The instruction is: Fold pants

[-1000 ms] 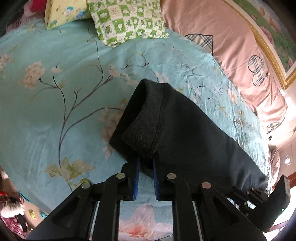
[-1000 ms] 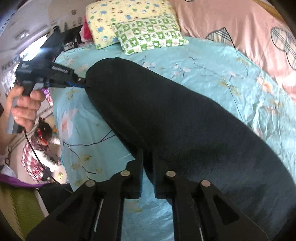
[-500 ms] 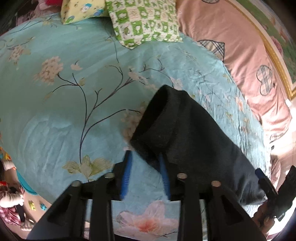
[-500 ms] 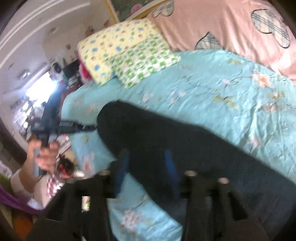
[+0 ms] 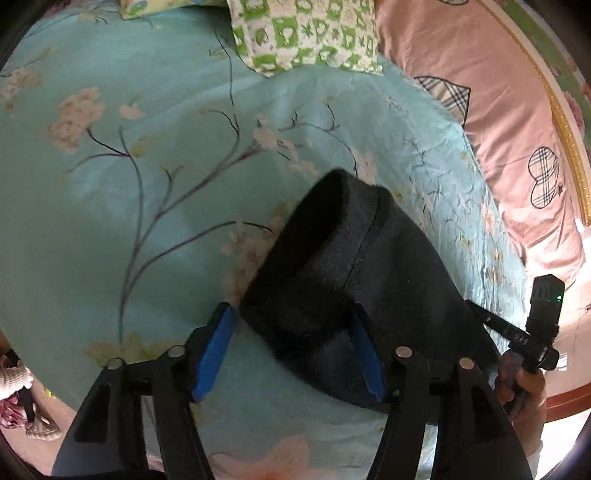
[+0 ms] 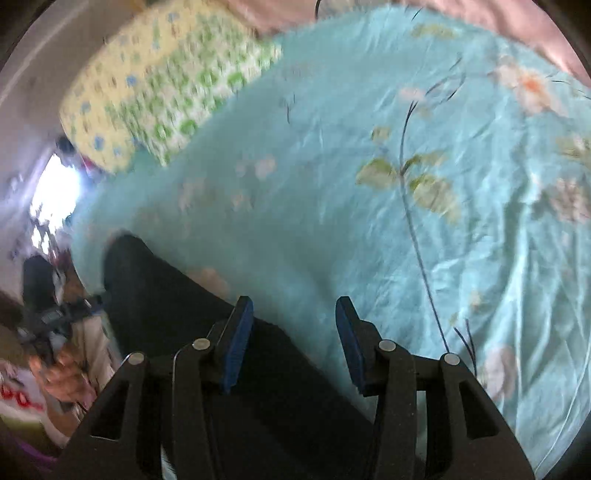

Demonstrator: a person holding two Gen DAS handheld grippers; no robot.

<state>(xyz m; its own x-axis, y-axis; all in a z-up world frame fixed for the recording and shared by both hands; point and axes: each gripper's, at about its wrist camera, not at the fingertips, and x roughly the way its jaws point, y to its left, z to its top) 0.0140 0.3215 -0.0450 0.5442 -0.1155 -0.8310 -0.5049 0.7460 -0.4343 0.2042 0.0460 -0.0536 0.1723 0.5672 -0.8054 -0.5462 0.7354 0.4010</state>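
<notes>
My left gripper (image 5: 291, 350) has its fingers (image 5: 214, 350) spread wide, holding nothing. The folded end of the black pants (image 5: 351, 273) lies between them: the thick cuffed edge sits just inside the left blue pad, and the right pad is pressed against or lying on the cloth, I cannot tell which. From there the pants run back and to the right across the bed sheet (image 5: 129, 221), a turquoise one printed with branches and pale blossoms.

My right gripper (image 6: 293, 343) is also wide open and empty. In its blurred wrist view the pants (image 6: 177, 317) lie under and to the left of its left finger (image 6: 236, 339), stretching off toward the lower left edge of the bed; the right finger stands over bare sheet (image 6: 369, 240).

Further out, in the left wrist view, a green checked pillow (image 5: 306, 33) lies at the head of the bed, and a pink quilt with plaid hearts (image 5: 509, 122) lies along the right side. My right hand (image 5: 524, 391) shows at the lower right, wrapped around its gripper's handle.
</notes>
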